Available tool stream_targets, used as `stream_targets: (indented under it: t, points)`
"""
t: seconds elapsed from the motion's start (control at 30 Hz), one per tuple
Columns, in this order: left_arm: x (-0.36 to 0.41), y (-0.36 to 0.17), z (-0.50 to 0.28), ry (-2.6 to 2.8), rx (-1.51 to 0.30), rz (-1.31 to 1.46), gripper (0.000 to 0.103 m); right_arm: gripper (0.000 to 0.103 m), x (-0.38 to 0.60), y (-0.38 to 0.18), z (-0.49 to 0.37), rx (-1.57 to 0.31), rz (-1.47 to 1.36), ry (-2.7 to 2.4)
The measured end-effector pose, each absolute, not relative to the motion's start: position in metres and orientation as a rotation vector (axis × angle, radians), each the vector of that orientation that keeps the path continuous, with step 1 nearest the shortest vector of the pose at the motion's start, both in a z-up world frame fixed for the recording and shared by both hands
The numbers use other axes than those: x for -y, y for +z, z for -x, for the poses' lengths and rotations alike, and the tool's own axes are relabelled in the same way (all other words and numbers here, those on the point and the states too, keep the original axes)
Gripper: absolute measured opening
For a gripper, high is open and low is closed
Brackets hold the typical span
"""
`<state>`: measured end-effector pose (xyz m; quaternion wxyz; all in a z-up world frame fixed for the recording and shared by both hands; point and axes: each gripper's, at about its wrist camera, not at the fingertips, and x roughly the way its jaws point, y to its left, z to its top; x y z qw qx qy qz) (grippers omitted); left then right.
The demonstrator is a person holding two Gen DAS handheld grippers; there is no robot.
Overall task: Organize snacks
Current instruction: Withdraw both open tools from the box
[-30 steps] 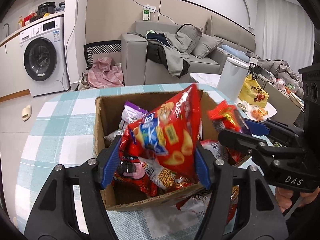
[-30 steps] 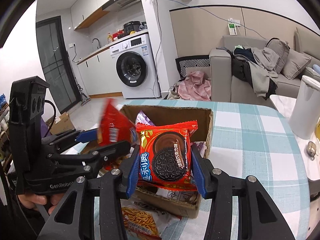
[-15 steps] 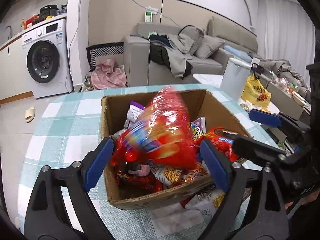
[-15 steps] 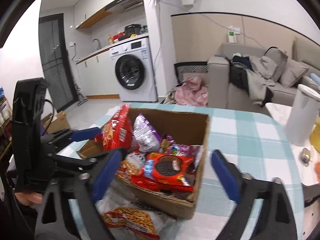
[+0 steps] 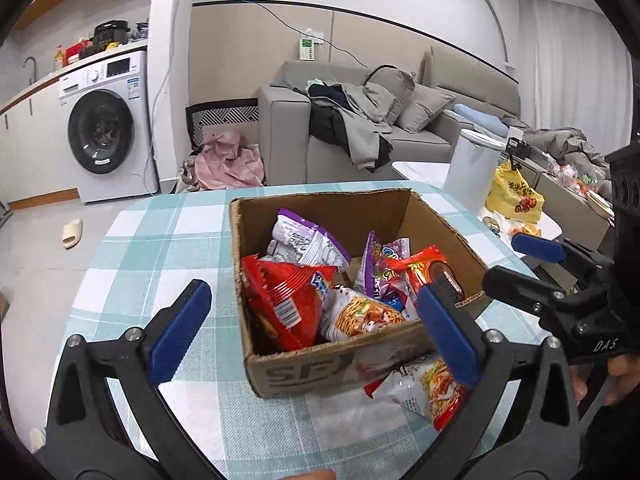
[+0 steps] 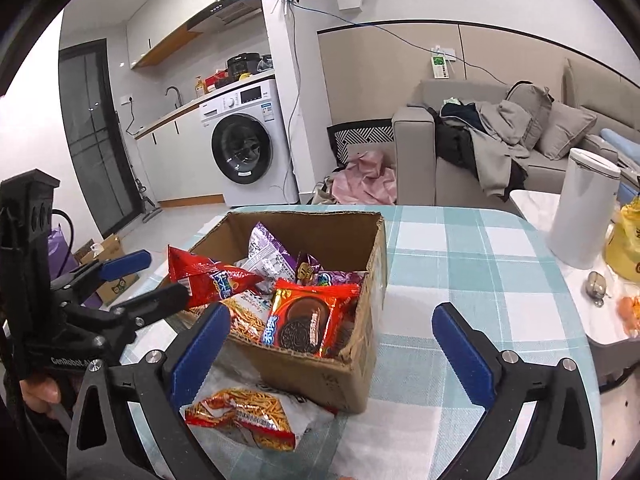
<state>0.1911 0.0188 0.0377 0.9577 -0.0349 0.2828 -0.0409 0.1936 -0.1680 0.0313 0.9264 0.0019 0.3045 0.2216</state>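
both grippers gape empty over the snack box

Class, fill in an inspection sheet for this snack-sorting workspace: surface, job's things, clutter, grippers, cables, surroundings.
Surface: table with a teal checked cloth.
Job's things: cardboard box holding several snack packets, cookie packet on top; one noodle packet lies outside, against the box's near side.
Clutter: white canister and yellow bag on the next table.
Grippers: left gripper and right gripper both open, empty.
Cables: a wire runs along the wall.
Surroundings: washing machine, sofa piled with clothes.
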Motion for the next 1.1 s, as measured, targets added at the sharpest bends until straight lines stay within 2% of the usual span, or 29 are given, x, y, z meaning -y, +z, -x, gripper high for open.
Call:
stream_targets:
  t: [0.63,1.1]
  points:
    - [-0.023,0.054,-0.121,-0.066,-0.548,0.087,0.103,0.103,0.172,0.032,-0.156,-0.636,-0.015,0.472]
    - [-0.008,0.044,-0.069,-0.067,-0.591,0.078,0.103,0.103,0.176,0.024,-0.114,-0.667,-0.007,0.482]
